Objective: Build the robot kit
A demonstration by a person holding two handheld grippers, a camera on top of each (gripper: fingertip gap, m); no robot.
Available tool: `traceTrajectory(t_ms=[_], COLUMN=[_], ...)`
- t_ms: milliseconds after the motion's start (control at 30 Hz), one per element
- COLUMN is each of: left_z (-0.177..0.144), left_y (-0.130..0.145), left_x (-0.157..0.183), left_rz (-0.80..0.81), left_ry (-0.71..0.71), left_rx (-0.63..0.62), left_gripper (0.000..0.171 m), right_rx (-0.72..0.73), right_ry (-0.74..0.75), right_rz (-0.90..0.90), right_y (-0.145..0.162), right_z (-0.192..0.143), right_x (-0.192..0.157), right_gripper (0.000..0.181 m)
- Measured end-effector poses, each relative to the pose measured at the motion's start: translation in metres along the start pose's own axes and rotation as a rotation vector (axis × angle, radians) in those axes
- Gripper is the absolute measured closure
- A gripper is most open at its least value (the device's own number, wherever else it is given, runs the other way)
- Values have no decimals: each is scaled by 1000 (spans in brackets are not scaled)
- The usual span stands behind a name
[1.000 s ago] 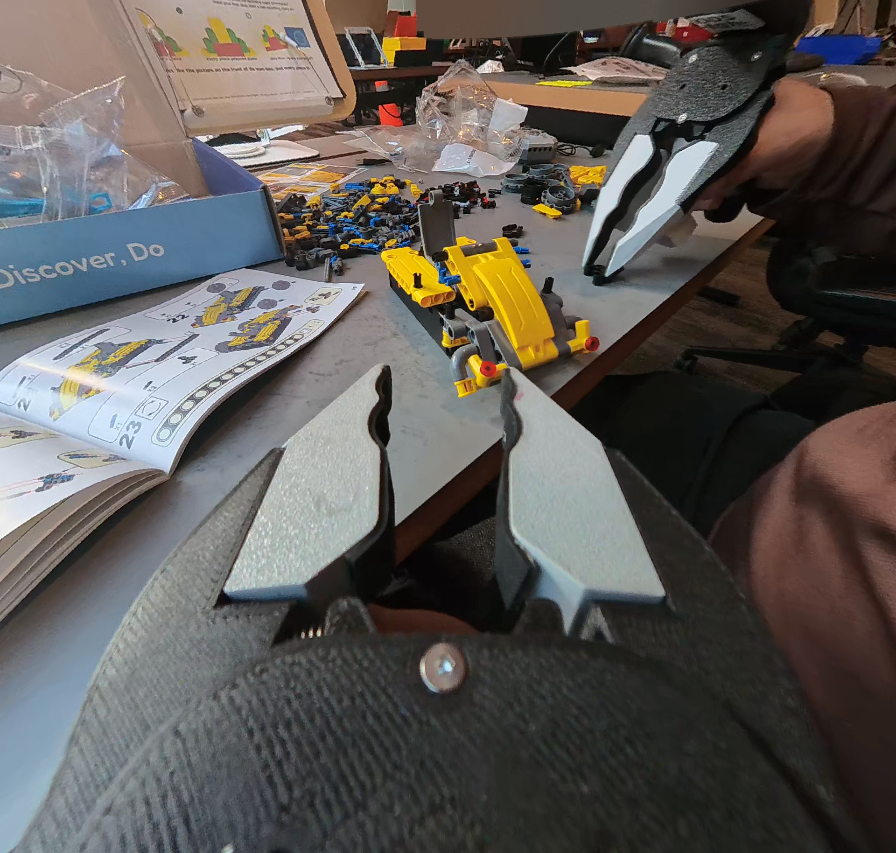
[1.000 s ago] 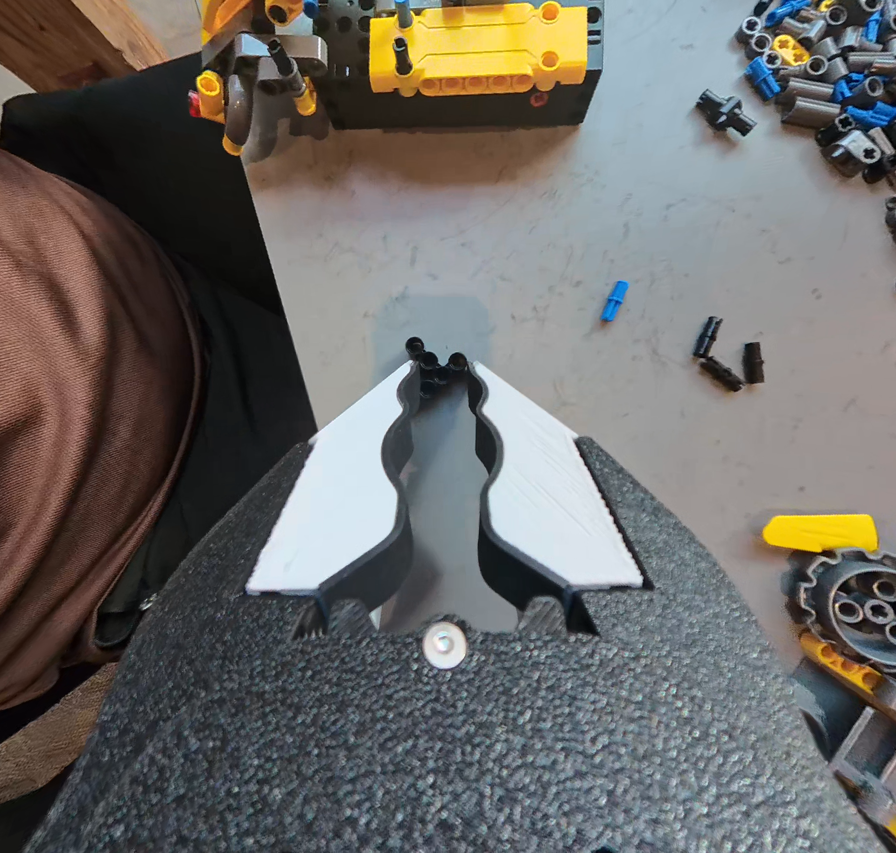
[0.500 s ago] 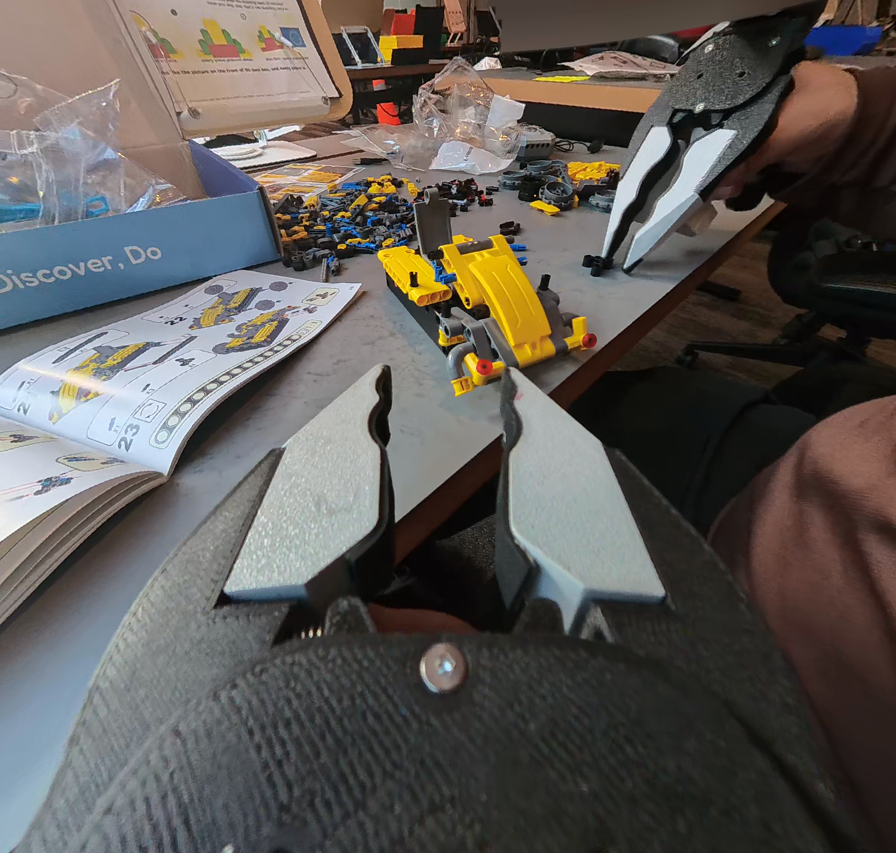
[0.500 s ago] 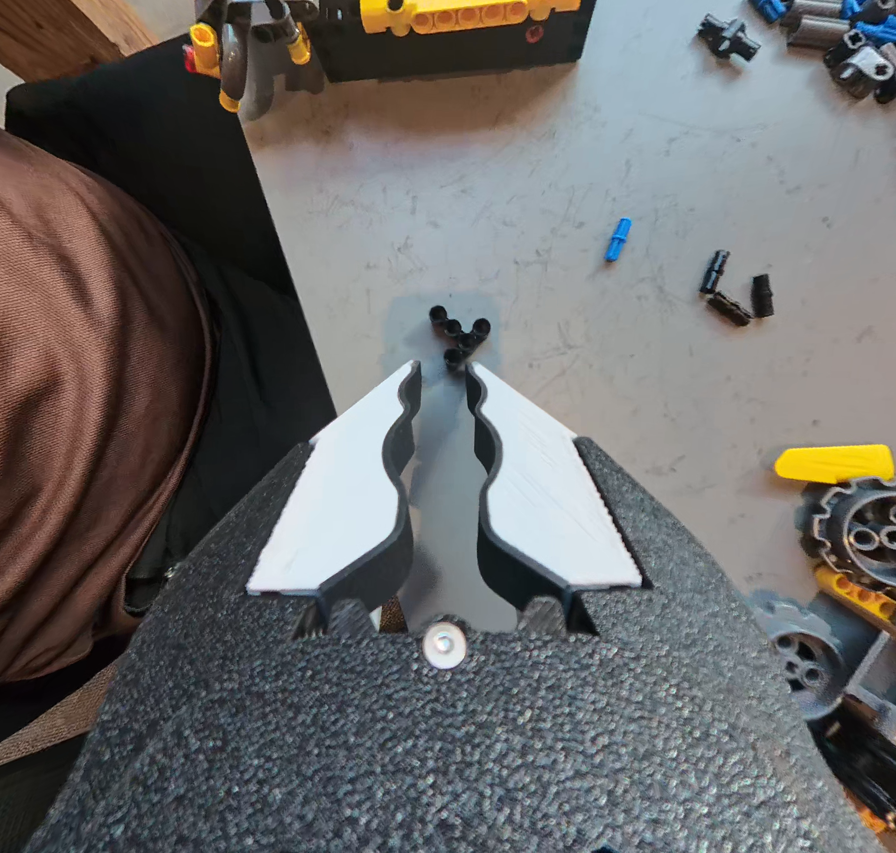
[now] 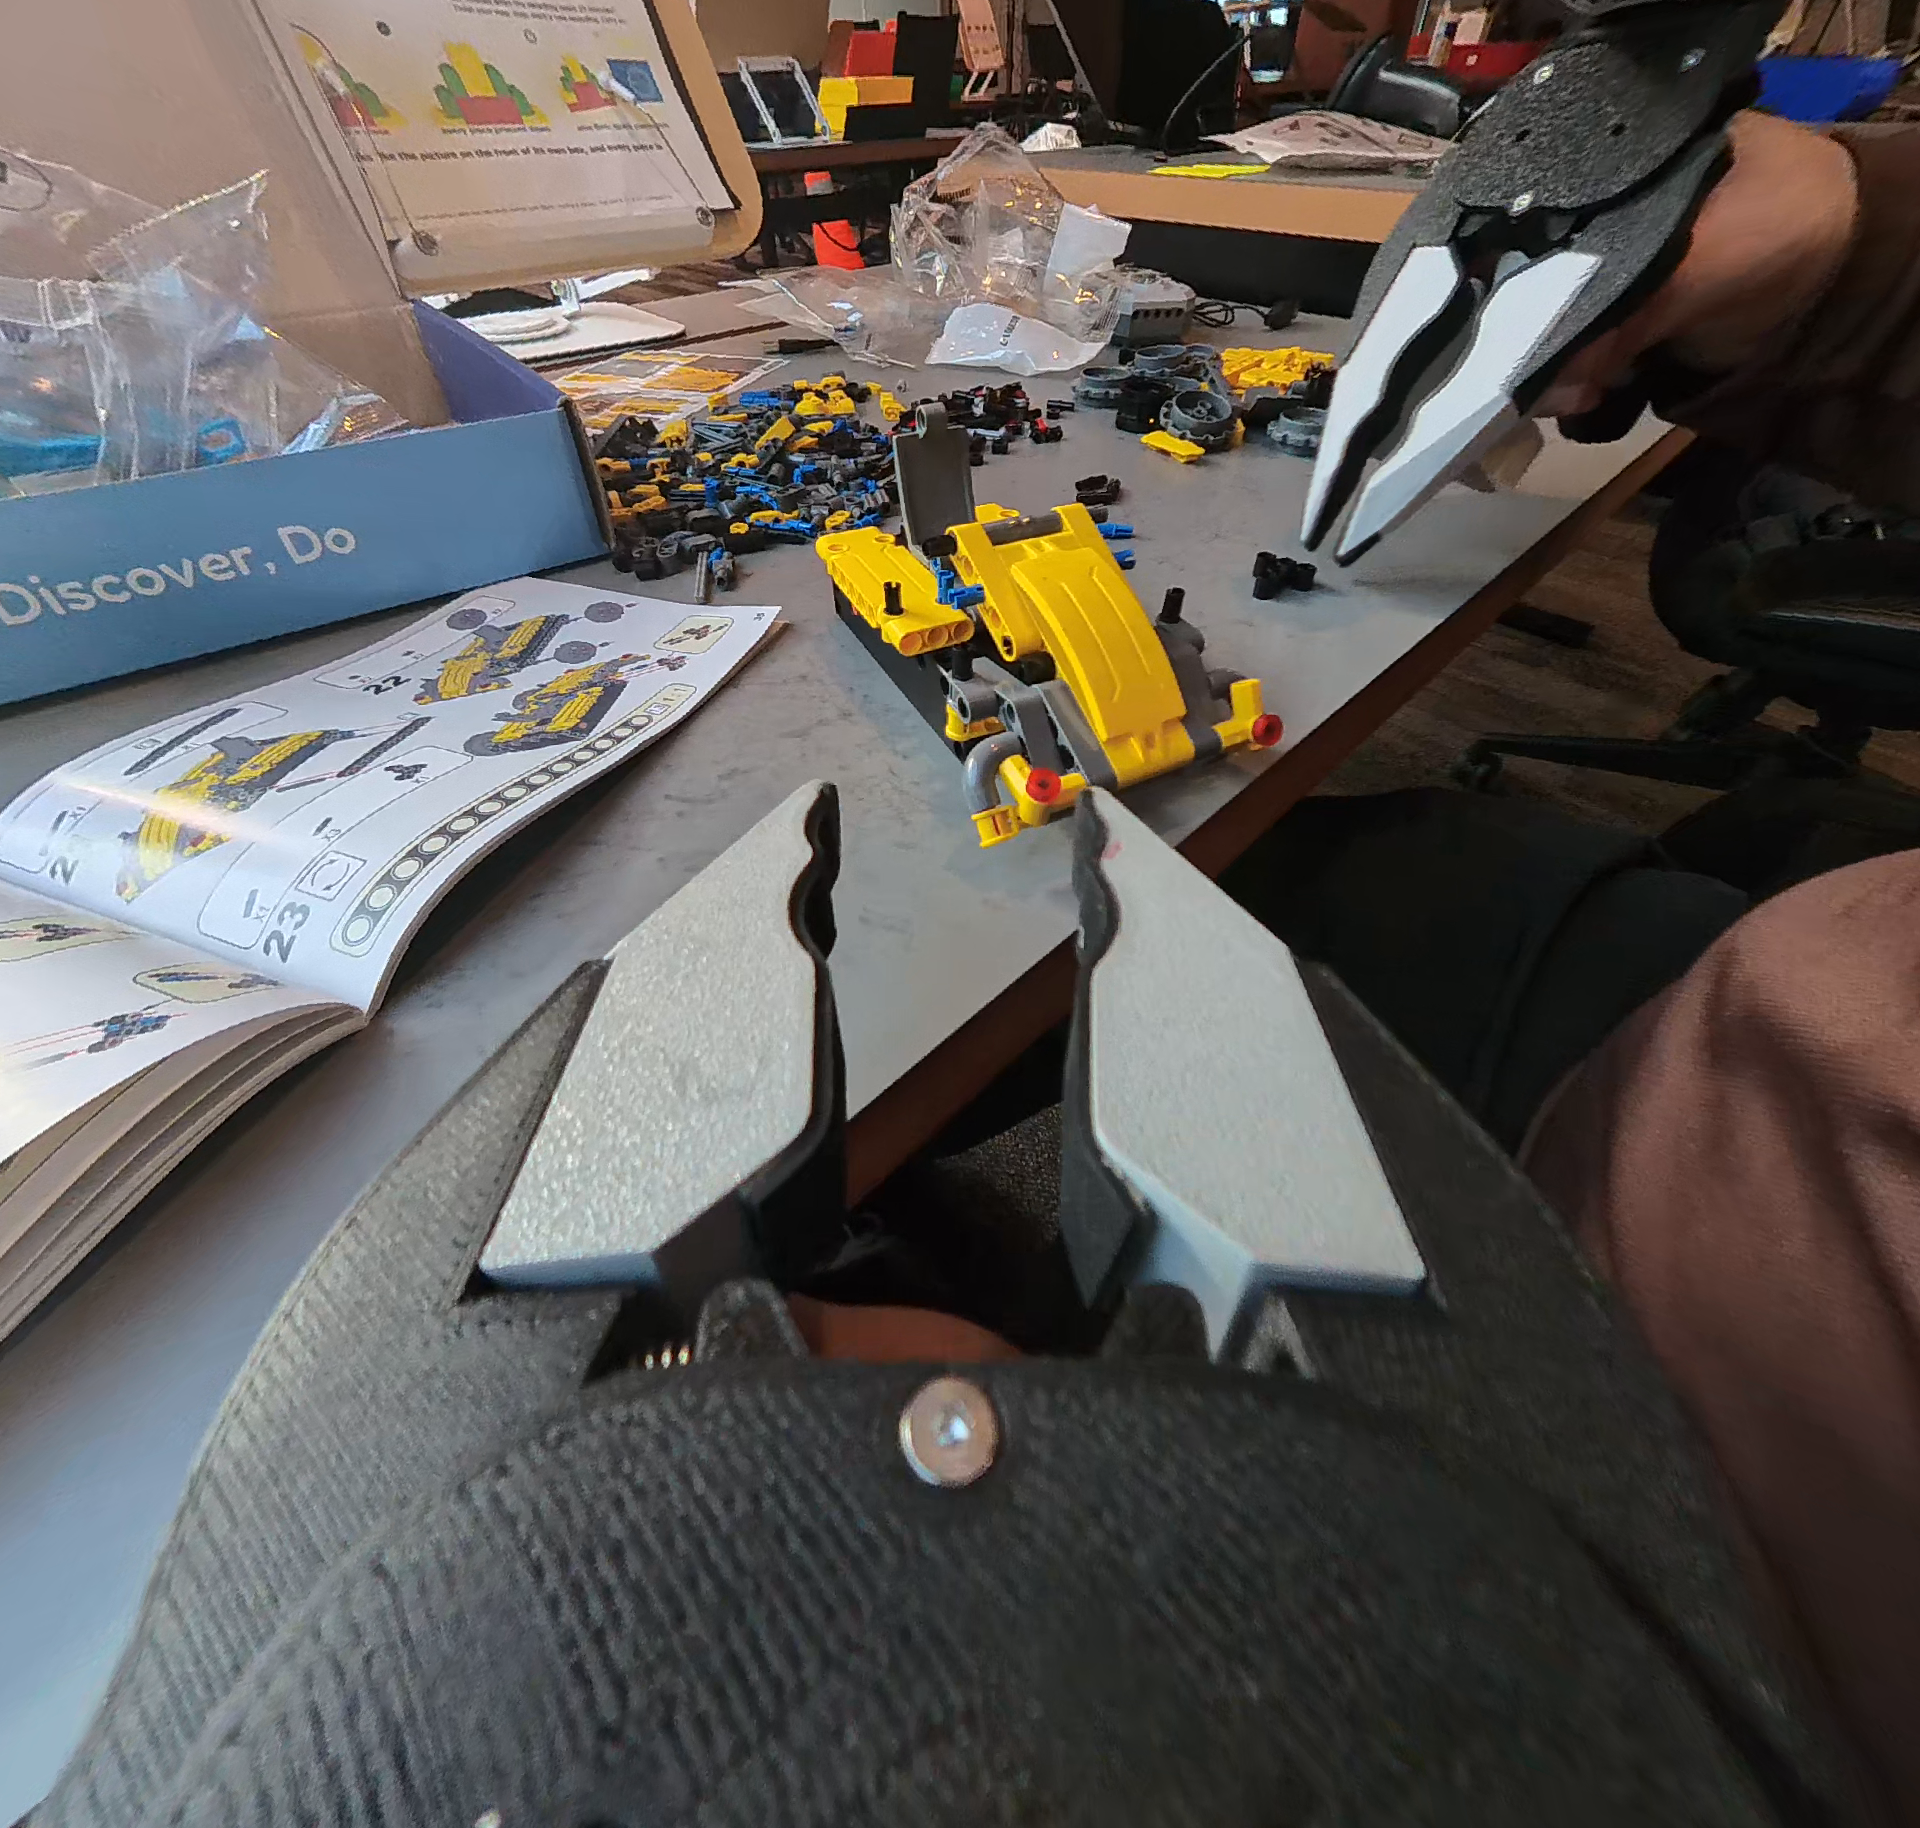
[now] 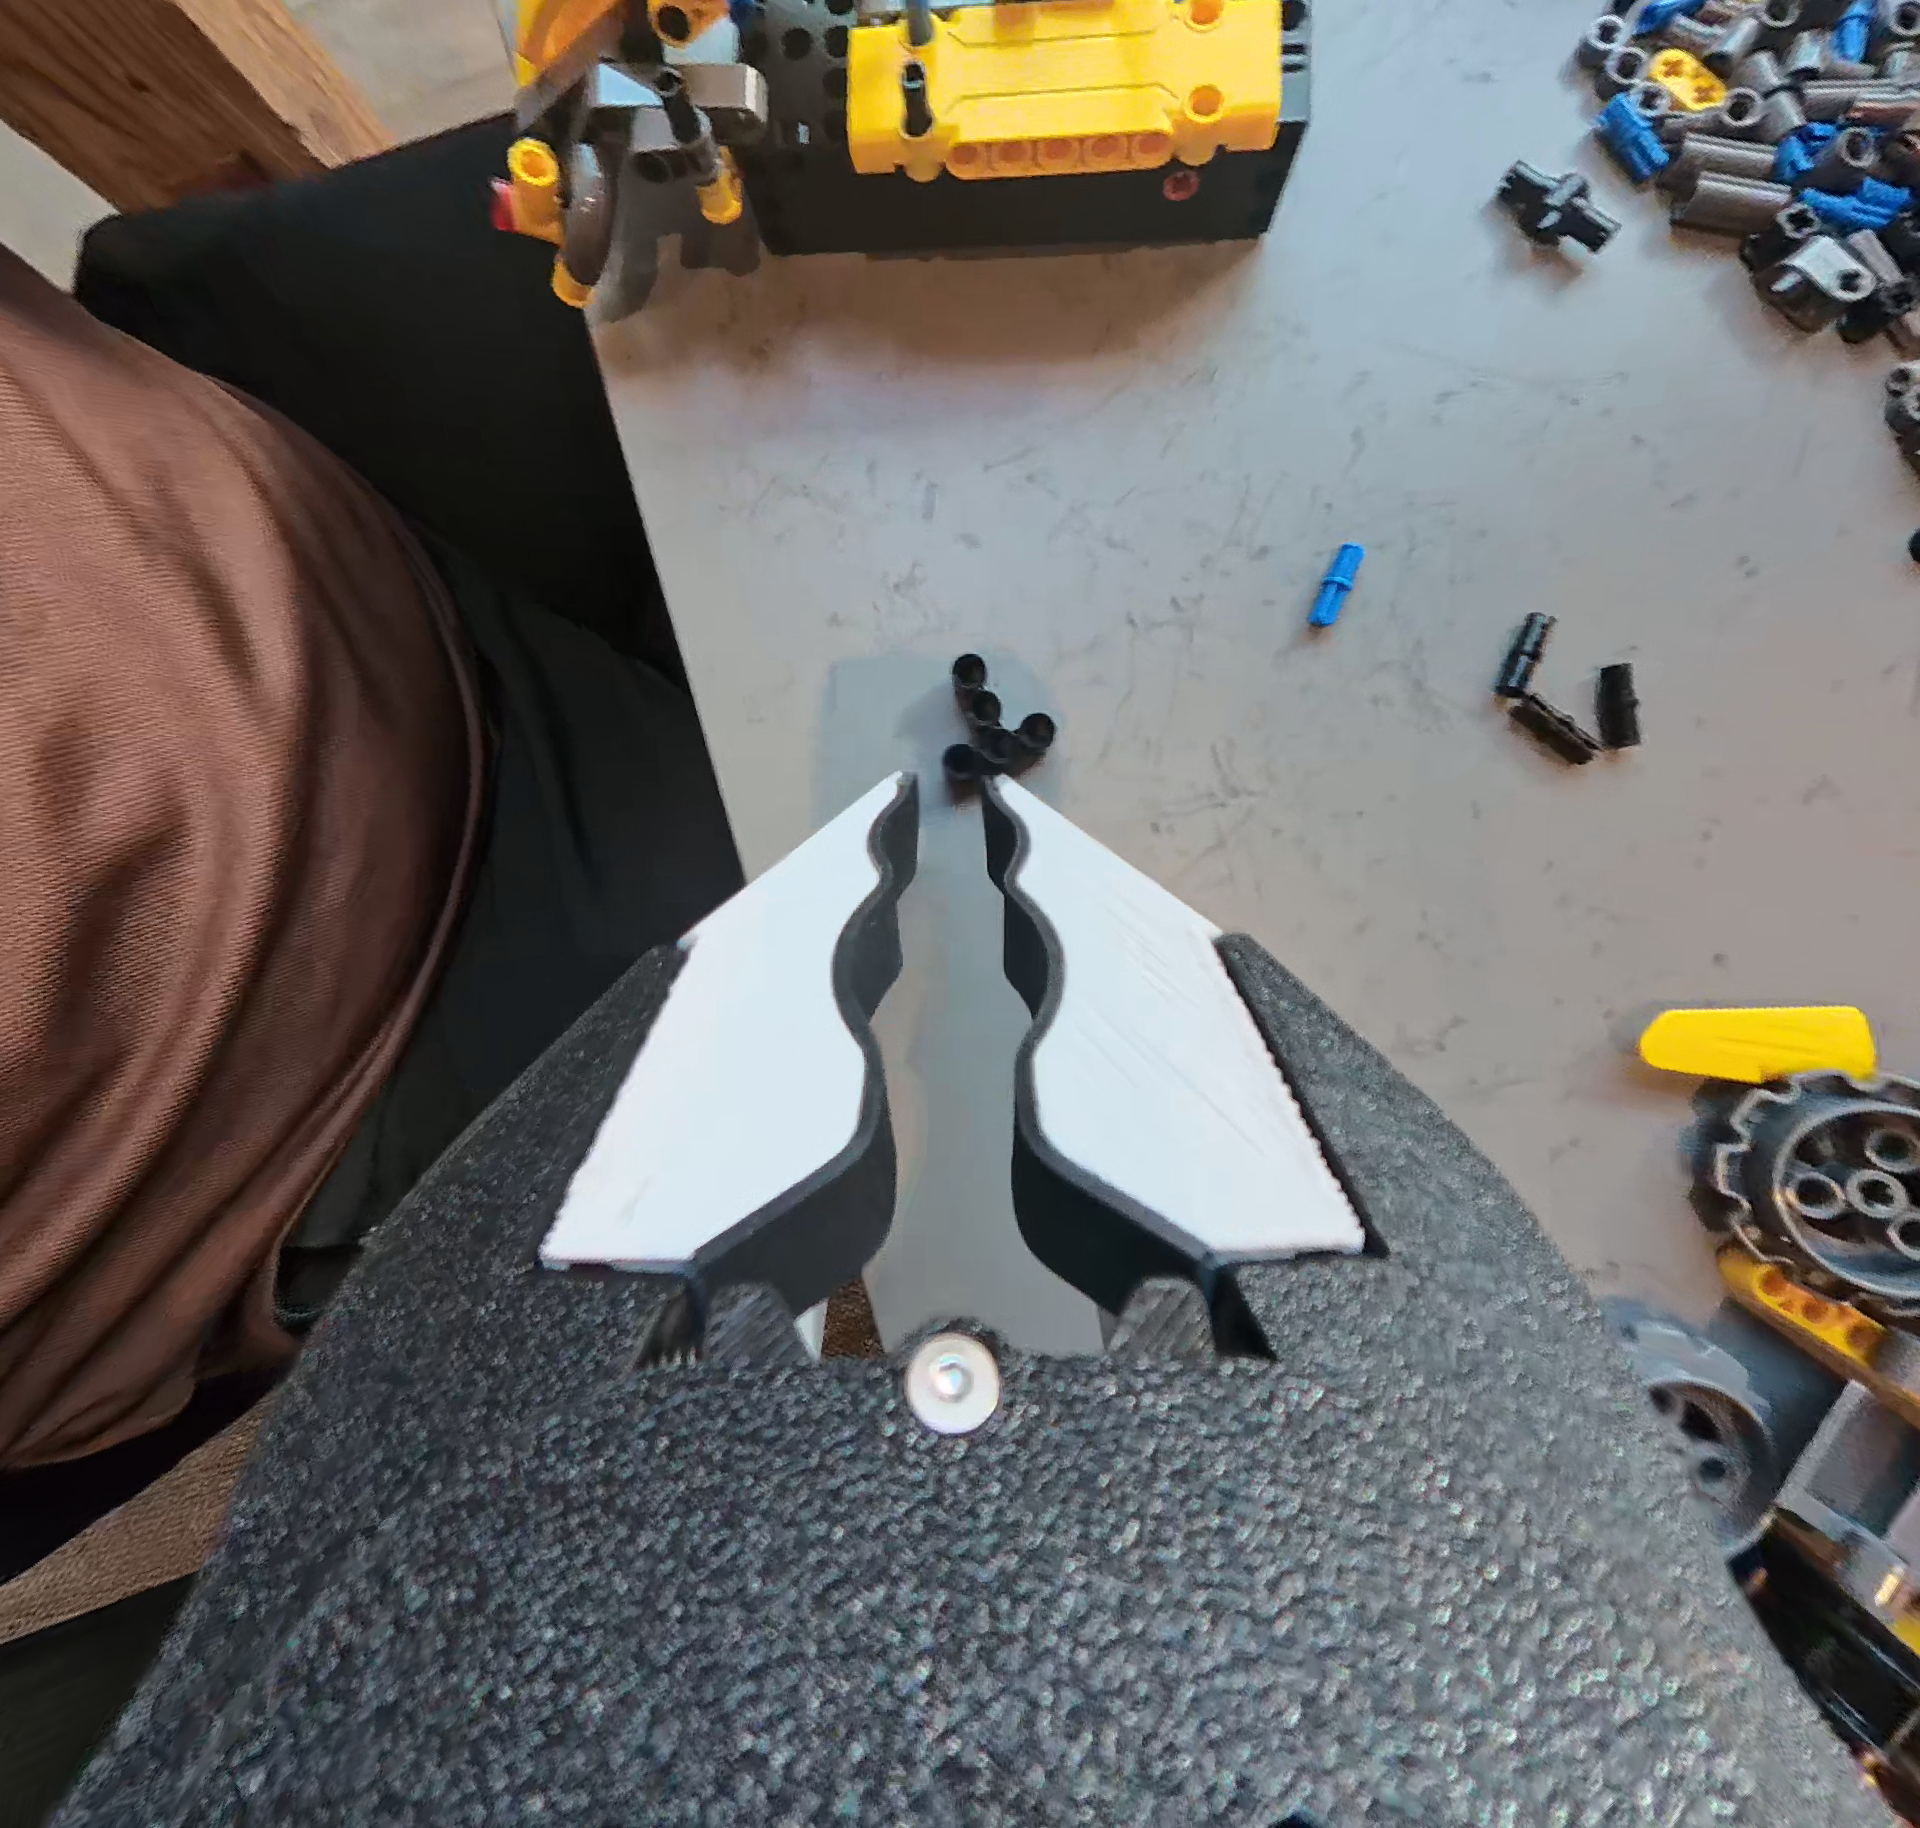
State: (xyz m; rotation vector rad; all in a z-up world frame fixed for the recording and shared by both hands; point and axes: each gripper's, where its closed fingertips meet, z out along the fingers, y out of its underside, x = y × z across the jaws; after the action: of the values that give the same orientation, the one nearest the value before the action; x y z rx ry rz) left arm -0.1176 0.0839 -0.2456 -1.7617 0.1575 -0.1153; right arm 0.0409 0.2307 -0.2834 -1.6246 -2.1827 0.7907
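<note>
Right wrist view looks down on the grey desk (image 6: pixel 1195 448), where the right gripper (image 6: pixel 948 789) hangs with its white, wavy-edged jaws a narrow gap apart and nothing between them. Just ahead of the tips lies a small black branched connector piece of joined round holes (image 6: pixel 992 724); its nearest hole sits almost at the mouth of the gap, close to the tip of one jaw, though whether it touches cannot be told. The piece's longer arm runs away from the jaws, roughly in line with them, with a short branch off to the right. Farther ahead stands the partly built yellow and black brick vehicle (image 6: pixel 997 85), near the desk's edge. To the right lie a small blue pin (image 6: pixel 1335 584), three short black pins (image 6: pixel 1569 703), a yellow curved panel piece (image 6: pixel 1761 1043) and a grey toothed wheel (image 6: pixel 1839 1191).

Left wrist view shows the left gripper (image 5: pixel 951 822) low at the desk's near edge, its grey jaws wide apart and empty, well away from the black connector. The right gripper is by far the nearer of the two to that piece. Beside the left gripper lies an open instruction booklet (image 5: pixel 343 770), with a blue cardboard box (image 5: pixel 312 542) and a heap of loose small bricks (image 5: pixel 748 479) beyond.
</note>
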Motion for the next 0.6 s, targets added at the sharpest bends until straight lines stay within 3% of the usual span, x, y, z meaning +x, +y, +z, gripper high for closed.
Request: traceTrajectory(t_ms=[400, 600], left_z=[-2, -2], left_y=[0, -1], left_x=[-4, -4], left_rz=[-20, -45], left_ry=[-5, 5], left_rx=[5, 11], left_gripper=[129, 128], right_rx=[-5, 170], right_ry=[-58, -44], right_rz=[-12, -6], right_y=[-5, -27], right_z=[10, -11], right_x=[-9, 2], right_gripper=[176, 175])
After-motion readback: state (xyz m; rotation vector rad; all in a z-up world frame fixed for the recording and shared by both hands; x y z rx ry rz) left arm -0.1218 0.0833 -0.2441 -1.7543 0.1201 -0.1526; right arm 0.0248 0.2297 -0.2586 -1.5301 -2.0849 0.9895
